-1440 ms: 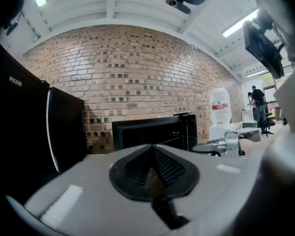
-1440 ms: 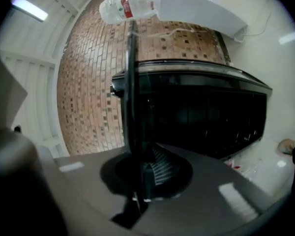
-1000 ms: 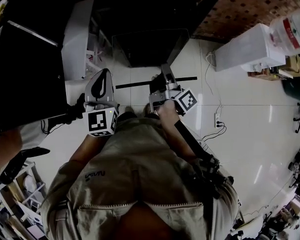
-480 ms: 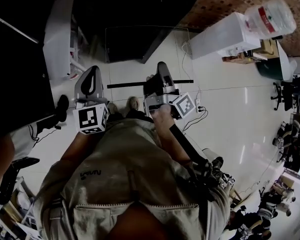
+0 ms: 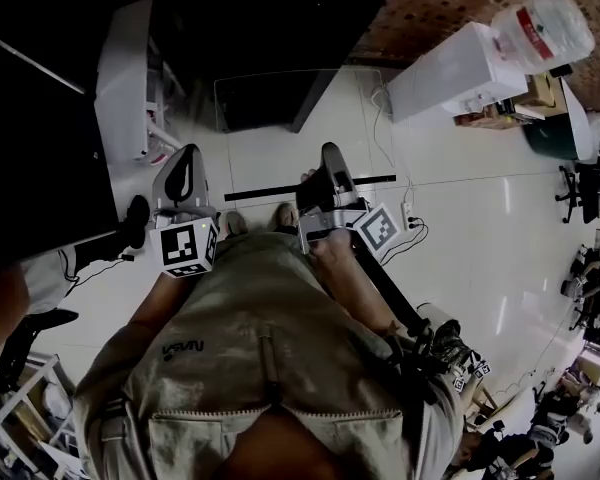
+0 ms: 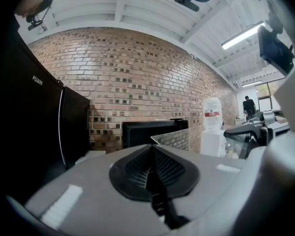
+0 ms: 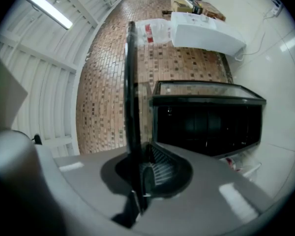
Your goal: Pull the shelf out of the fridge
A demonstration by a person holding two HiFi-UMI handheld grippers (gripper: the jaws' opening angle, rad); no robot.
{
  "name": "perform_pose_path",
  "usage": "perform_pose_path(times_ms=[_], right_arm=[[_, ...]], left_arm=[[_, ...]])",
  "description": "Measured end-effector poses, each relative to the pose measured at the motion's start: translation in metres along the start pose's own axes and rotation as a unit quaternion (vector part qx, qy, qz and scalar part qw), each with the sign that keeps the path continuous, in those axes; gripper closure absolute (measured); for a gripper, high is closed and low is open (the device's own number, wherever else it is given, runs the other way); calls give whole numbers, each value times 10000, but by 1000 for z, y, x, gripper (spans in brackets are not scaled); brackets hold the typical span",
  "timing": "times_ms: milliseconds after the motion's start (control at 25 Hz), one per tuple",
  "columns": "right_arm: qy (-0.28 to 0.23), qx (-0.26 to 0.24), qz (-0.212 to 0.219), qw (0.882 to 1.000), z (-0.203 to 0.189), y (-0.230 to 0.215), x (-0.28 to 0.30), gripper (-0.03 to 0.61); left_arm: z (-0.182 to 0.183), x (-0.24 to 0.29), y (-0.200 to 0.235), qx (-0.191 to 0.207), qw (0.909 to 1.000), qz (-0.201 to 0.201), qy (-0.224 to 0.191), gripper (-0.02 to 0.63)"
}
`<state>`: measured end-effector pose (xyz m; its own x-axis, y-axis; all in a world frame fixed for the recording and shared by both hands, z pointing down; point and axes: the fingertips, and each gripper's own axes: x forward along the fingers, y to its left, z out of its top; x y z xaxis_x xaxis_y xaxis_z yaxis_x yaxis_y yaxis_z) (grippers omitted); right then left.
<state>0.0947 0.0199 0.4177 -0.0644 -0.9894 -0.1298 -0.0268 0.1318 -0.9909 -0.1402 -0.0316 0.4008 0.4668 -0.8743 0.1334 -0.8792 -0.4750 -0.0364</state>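
The shelf is a clear glass pane with a black front strip, held level over the floor in front of the small black fridge. My right gripper is shut on its near edge. In the right gripper view the pane's dark edge runs up from between the closed jaws of the right gripper, with the open fridge beyond. My left gripper hangs beside it, shut and empty. From the left gripper view the pane floats ahead.
The fridge's white-lined door stands open at the left beside a tall black cabinet. A white water dispenser with a bottle stands at the right. A cable and power strip lie on the tiles. Another person's leg shows at the left.
The fridge now sits a little farther from the grippers than a second ago. The right gripper still holds the shelf; the left has stayed shut beside it.
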Motion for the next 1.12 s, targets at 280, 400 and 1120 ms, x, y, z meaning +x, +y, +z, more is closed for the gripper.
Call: perform_pose_path(times_ms=[280,400,1120], right_arm=[[86,-25,50,9999,14,6,3,565],[66,11,44,10000,20,9,0,565],[66,76,-59,9999,15,6,-15,566]], left_arm=[[-4,3,-10,-45,9999,113,94,607],[0,5,-14,-30,9998,163,62,607],[-7,5,-12,20,9998,138,153,609]])
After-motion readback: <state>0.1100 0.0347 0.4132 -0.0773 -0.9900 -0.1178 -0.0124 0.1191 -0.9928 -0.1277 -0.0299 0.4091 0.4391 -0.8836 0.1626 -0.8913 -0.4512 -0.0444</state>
